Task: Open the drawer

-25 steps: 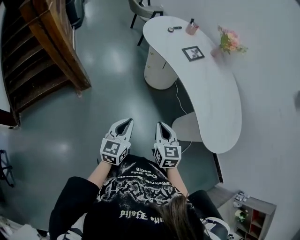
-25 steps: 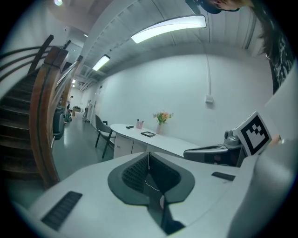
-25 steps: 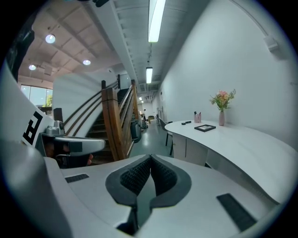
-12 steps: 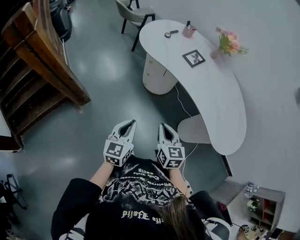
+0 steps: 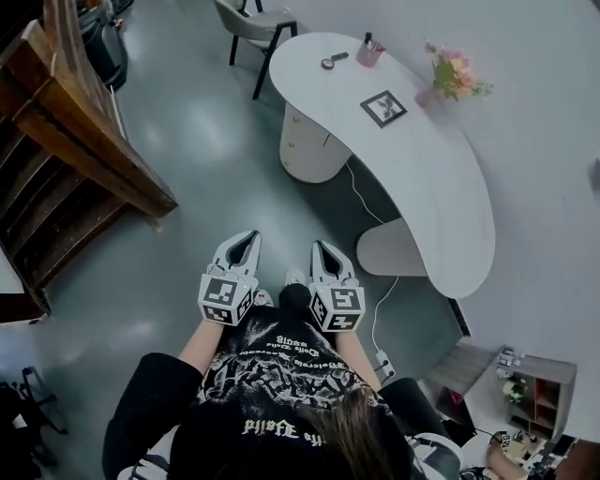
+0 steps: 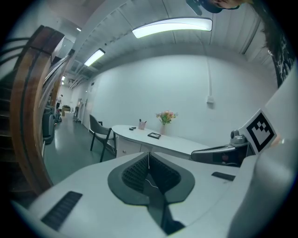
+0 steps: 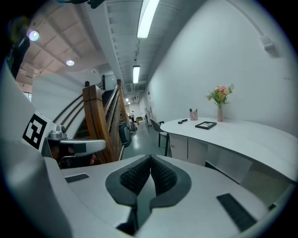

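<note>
Seen from above, a person stands on a grey floor [image 5: 216,141] holding a left gripper [image 5: 246,242] and a right gripper [image 5: 323,249] side by side in front of the body, both pointing forward and slightly down. In each gripper view the jaws are pressed together with nothing between them, and they look the same as a second ago. What has changed is the room around them. The chair [image 5: 251,21] at the far end of the curved white bench [image 5: 427,187] has slid leftward and shows more fully. The end post of the wooden staircase [image 5: 159,199], off to the left of the jaws, sits lower in the head view. From this the person appears to be walking and turning a little while carrying both grippers along. The drawer unit [image 5: 302,142] is a rounded pedestal with small knobs under the bench's far end. It lies ahead of both pairs of jaws and slightly to their right, still well apart from them, and which drawer is meant cannot be told. For the task this reads as approach only: no drawer is touched, all look closed, and the jaws must part before they can take a knob
</note>
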A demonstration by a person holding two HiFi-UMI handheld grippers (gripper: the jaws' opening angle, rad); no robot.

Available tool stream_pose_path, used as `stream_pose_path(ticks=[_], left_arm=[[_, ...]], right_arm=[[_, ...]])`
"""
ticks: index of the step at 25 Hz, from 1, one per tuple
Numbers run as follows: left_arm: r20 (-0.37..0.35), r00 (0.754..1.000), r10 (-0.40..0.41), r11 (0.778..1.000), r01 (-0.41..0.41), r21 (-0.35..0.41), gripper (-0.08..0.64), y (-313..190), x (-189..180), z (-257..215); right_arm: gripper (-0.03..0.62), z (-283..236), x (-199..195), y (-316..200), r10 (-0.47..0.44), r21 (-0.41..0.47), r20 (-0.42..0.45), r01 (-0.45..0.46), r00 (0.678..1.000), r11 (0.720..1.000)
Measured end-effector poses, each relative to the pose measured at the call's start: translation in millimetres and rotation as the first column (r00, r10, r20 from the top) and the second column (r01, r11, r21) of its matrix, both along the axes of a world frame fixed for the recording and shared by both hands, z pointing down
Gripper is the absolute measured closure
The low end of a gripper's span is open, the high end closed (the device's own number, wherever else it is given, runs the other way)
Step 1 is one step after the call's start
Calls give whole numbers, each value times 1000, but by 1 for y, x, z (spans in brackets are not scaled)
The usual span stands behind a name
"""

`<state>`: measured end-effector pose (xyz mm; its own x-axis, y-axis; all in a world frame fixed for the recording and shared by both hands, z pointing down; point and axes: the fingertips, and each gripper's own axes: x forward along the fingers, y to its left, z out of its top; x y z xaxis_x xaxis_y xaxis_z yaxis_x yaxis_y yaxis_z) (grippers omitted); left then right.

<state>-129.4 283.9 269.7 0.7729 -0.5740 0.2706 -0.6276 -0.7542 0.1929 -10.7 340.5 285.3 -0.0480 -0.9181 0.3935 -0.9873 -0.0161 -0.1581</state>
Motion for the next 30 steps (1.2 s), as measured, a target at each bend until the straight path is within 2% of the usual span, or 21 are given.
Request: stream_pose_path(ticks=[7, 14, 30], left_arm=[[4, 1000, -11, 1000, 11, -7, 537, -6, 8, 6], [25, 998, -55, 998, 55, -9, 537, -42, 21, 14], [74, 995, -69, 997, 71, -25, 537, -150, 123, 12]], right_arm=[[566, 8, 5, -19, -31, -17, 1, 31, 1000, 999], [566, 20, 21, -64, -83, -28, 6, 83, 997, 996], [566, 22, 114, -193, -157, -49, 36, 158, 987, 986]])
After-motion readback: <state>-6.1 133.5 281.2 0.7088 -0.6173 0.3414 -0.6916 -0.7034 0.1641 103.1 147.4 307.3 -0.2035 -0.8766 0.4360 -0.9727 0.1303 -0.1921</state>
